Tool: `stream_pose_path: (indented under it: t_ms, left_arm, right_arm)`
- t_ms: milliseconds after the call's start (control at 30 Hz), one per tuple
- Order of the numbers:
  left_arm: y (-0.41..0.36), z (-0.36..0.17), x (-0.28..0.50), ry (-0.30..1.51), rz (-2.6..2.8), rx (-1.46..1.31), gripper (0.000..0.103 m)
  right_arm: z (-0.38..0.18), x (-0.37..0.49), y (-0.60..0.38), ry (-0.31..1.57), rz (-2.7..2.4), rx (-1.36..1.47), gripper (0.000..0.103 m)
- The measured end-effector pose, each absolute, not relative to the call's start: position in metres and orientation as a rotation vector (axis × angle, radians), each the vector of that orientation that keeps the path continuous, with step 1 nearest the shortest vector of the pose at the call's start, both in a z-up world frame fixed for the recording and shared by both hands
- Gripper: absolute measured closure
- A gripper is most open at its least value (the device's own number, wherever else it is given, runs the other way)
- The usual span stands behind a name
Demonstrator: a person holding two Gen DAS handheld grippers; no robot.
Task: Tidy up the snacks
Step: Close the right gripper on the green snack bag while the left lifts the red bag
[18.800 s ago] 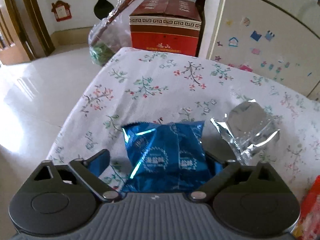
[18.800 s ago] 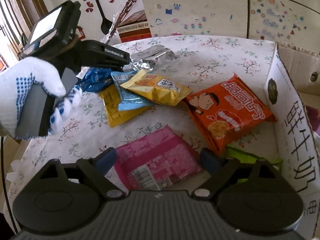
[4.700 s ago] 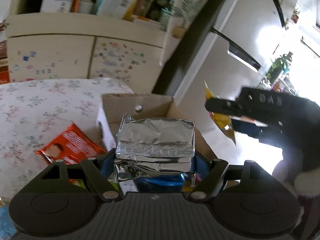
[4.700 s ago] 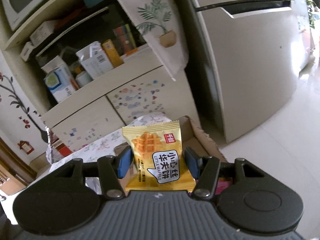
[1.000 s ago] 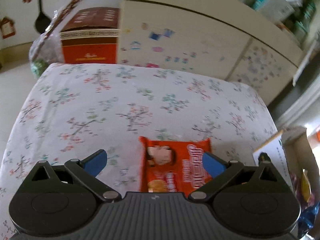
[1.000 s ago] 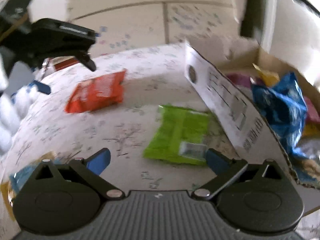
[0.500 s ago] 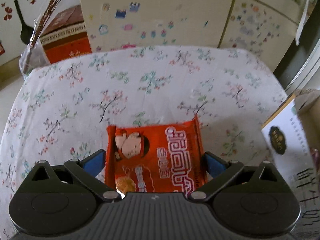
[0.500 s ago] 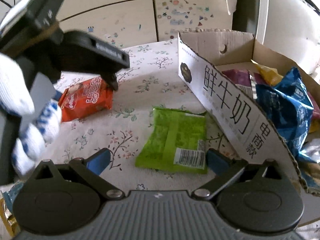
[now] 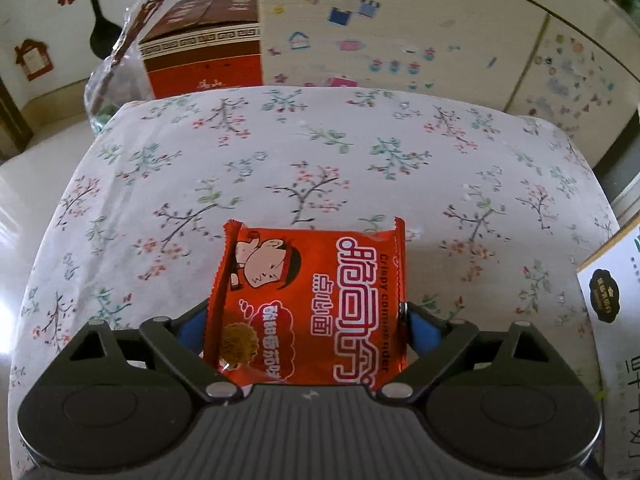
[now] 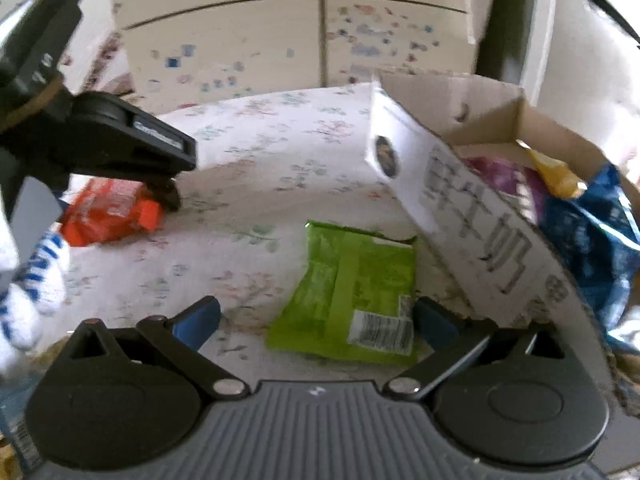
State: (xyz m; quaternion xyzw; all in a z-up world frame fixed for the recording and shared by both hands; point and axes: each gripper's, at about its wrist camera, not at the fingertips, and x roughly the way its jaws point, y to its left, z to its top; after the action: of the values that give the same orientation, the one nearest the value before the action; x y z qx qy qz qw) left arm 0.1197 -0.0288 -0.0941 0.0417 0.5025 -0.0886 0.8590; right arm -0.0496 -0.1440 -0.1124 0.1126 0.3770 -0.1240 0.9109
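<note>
Flanking the green packet: carton wall, perhaps touching.

The right wrist view is blurred, the cardboard box's lettering smeared; the orange packet's far end hides behind the left gripper.
</note>
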Motion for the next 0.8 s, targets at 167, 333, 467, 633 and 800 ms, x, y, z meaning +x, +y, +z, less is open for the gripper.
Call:
stream_pose_path:
  t_ms: [167,333,467,633,800]
  left_arm:
    - [-0.021,-0.093,0.120,1.055,-0.175,0.072,0.006]
    - [-0.025,-0.095,0.122,1.050,-0.183,0.082,0.006]
    - [-0.027,-0.095,0.122,1.051,-0.193,0.087,0.005]
    - [-0.026,-0.096,0.122,1.051,-0.197,0.088,0.003]
    - [-0.027,-0.097,0.121,1.041,-0.195,0.103,0.003]
  right_arm:
    - [-0.106,-0.056,-0.135,0.712,-0.252,0.191,0.001]
    - [-0.111,-0.050,-0.152,0.752,-0.345,0.304,0.001]
    - [-0.113,-0.044,-0.154,0.744,-0.377,0.355,0.001]
    - [-0.111,-0.034,-0.153,0.732,-0.376,0.397,0.001]
    - [-0.112,-0.027,-0.156,0.723,-0.396,0.407,0.001]
